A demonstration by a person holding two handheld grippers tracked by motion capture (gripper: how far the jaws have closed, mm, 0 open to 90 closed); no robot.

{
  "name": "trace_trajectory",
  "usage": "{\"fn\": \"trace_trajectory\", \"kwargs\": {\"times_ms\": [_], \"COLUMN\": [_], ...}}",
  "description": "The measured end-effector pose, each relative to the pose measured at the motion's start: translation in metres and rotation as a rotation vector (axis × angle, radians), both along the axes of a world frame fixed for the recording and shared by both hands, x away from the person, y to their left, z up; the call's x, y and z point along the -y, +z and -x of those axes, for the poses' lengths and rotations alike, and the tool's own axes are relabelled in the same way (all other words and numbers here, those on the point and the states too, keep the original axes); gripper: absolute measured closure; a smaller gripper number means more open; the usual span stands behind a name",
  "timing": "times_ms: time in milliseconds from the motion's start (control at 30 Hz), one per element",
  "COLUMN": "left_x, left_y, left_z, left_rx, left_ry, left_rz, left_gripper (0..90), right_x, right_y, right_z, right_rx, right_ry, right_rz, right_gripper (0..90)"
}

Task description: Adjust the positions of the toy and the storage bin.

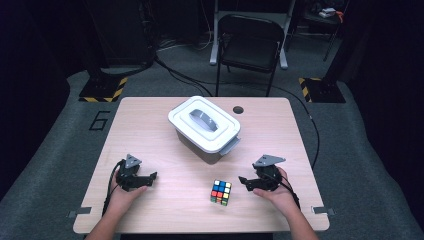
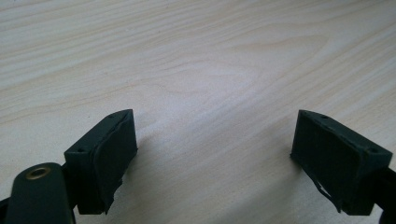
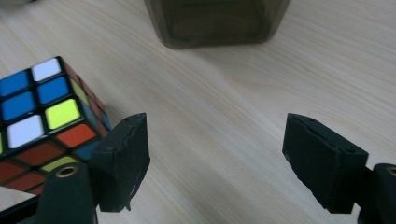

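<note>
Nearest the person, two hands come in over the near edge of the table [image 1: 150,107]. The left gripper [image 1: 150,178] rests low over bare wood at the near left, its jaws spread apart with nothing between them. In the left gripper view the two black pads [image 2: 114,154] frame plain tabletop.

The right gripper [image 1: 243,181] sits at the near right, pointing left toward the puzzle cube [image 1: 221,192]. Its jaws stand apart and pinch nothing. In the right gripper view the cube [image 3: 44,121] lies outside the gap, just beside the left-hand jaw, and the space between the jaws is bare wood. No object stands between this gripper and the cube.

The cube rests on the table between the two grippers, nearer to the right one and well apart from the left. It is a three-by-three block with a black frame and glossy stickers in blue, white, yellow, orange and red.

Farther off, near the table's centre, stands a storage box [image 1: 205,131], set at an angle. Its body is translucent grey plastic; its white lid has rounded corners, a grey recessed handle and a side latch. A round cable hole [image 1: 238,109] is cut near the far edge.

The tabletop is pale wood-grain laminate with rounded corners.

Beyond the table stands a black folding chair [image 1: 248,42] on grey carpet.
</note>
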State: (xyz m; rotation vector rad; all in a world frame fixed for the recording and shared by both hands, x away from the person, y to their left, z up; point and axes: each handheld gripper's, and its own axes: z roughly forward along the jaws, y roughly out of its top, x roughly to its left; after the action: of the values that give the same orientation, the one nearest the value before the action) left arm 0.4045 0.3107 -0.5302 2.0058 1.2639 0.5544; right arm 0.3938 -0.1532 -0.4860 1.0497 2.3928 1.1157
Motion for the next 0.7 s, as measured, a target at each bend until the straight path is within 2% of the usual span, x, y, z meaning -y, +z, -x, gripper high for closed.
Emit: {"fn": "trace_trajectory", "kwargs": {"times_ms": [233, 367, 533, 567, 700], "left_x": [0.0, 0.0, 0.0, 0.0, 0.0], "left_y": [0.0, 0.0, 0.0, 0.0, 0.0], "left_z": [0.0, 0.0, 0.0, 0.0, 0.0], "left_rx": [0.0, 0.0, 0.0, 0.0, 0.0], "left_ry": [0.0, 0.0, 0.001, 0.001, 0.001], "left_rz": [0.001, 0.0, 0.0, 0.0, 0.0], "left_gripper": [13.9, 13.9, 13.9, 13.9, 13.9], "right_x": [-0.009, -0.018, -0.023, -0.025, -0.03], "right_y": [0.006, 0.011, 0.015, 0.017, 0.02], "right_z": [0.007, 0.012, 0.017, 0.019, 0.022], "right_rx": [0.002, -0.016, -0.011, -0.014, -0.009], "right_ry": [0.054, 0.096, 0.122, 0.131, 0.167], "right_rz": [-0.009, -0.03, -0.033, -0.051, -0.059], "right_gripper": [22.5, 24.4, 24.2, 24.1, 22.8]}}
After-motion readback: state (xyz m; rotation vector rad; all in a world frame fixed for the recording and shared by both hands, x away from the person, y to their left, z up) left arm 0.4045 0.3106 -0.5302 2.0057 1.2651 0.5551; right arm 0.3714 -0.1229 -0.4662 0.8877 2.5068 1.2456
